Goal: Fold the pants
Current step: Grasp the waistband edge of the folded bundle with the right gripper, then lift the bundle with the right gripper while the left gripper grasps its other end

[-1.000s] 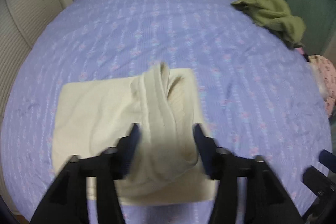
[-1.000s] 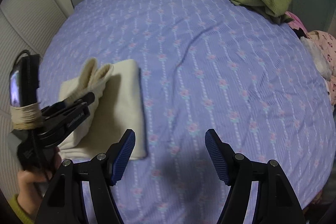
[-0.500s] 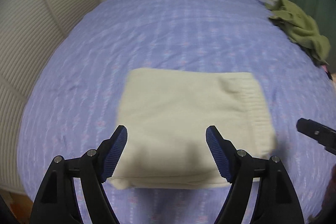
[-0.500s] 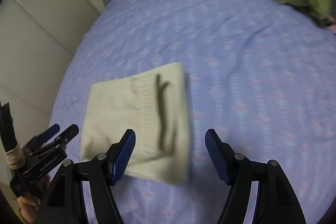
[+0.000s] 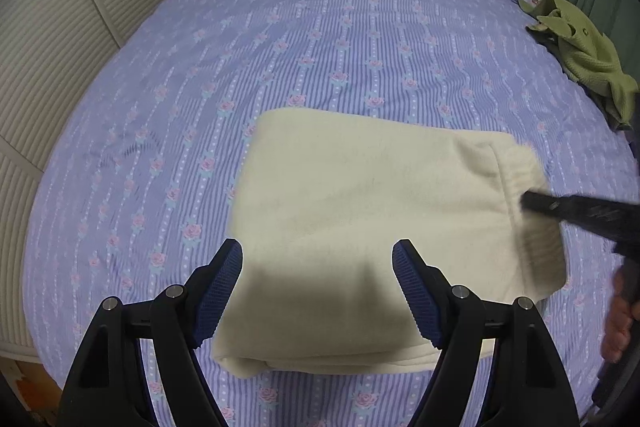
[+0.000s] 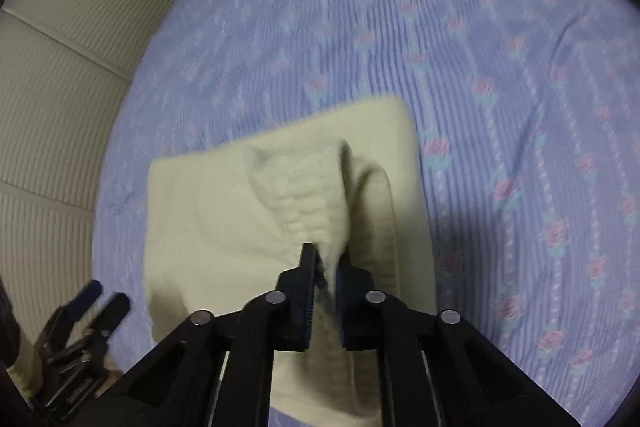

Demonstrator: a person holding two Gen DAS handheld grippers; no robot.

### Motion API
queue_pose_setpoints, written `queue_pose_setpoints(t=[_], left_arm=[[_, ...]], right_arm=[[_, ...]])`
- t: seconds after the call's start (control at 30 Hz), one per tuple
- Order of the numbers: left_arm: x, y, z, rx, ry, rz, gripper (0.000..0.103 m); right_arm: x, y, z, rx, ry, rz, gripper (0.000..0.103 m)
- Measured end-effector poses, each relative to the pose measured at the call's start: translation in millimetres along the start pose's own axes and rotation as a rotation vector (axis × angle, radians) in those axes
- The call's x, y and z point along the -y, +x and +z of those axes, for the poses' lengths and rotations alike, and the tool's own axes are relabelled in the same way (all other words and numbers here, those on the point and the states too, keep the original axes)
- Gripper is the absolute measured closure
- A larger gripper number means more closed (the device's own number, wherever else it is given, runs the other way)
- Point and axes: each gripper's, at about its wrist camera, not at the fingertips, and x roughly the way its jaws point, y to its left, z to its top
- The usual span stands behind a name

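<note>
While the cream fleece pants lie folded into a thick rectangle near the front edge of the bed with the lilac rose-print sheet, I hold the ribbed waistband end in my right gripper. Its jaws have just been closing and now pinch a raised ridge of that waistband fabric between them. To do this fold well, I judge I should lift the end only slightly, carry it straight across the stack, and lay its edge flush with the far fold so no layer drags askew. My left gripper hovers over the near part of the pants, jaws spread wide, nothing between them. An olive green garment lies well apart at the bed's far side.
</note>
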Motion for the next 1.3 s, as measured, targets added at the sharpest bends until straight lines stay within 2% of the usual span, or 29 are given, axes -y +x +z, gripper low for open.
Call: queue_pose_setpoints(t=[0.03,0.13,0.2,0.3,0.33,0.5,0.53,0.57,0.6,0.63,0.67,0.77,0.87,1.03,1.3], left_arm=[[-1,0,0,-0.001,-0.002,-0.003,0.026],[-4,-2,0,0.006,-0.003,-0.010,0.026],[-4,-2,0,0.003,0.007,0.004,0.026],[-4,-4,0,0.009,0.020,0.009,0.026],[-5,-4,-1,0.008,0.023,0.014,0.026],[-13,-3,-9,-0.006,0.010,0.030,0.024],[-15,-4,-11,-0.007,0.008,0.033,0.023],[-17,-5,-13,-0.007,0.006,0.035,0.023],[-19,-6,-16,-0.007,0.002,0.037,0.020],[-21,-8,-19,-0.007,-0.002,0.039,0.019],[-23,-10,-21,-0.005,-0.008,0.037,0.019],[-30,-15,-30,-0.001,-0.021,0.033,0.017],[-34,-18,-41,-0.004,-0.020,0.043,0.016],[-31,-13,-54,-0.011,0.007,0.089,0.016],[-14,-2,-44,0.009,0.022,0.077,0.016]], right_arm=[[-4,-11,-1,0.034,0.002,0.020,0.098],[-9,-32,-7,0.105,-0.001,0.005,0.098],[1,-21,-9,0.086,0.017,-0.062,0.098],[38,-1,-16,0.023,0.170,-0.072,0.098],[42,2,-18,0.018,0.186,-0.082,0.098],[29,0,-18,0.016,0.129,-0.128,0.092],[21,-6,-17,0.018,0.097,-0.149,0.085],[18,-13,-19,0.020,0.081,-0.172,0.072],[16,-22,-21,0.029,0.068,-0.187,0.064],[13,-34,-24,0.058,0.055,-0.192,0.047],[13,-43,-25,0.083,0.049,-0.186,0.039],[7,-68,-40,0.148,0.026,-0.166,0.027],[5,-69,-50,0.146,0.005,-0.138,0.027],[12,-36,-63,0.085,0.033,-0.103,0.027],[38,10,-63,0.051,0.106,-0.084,0.027]])
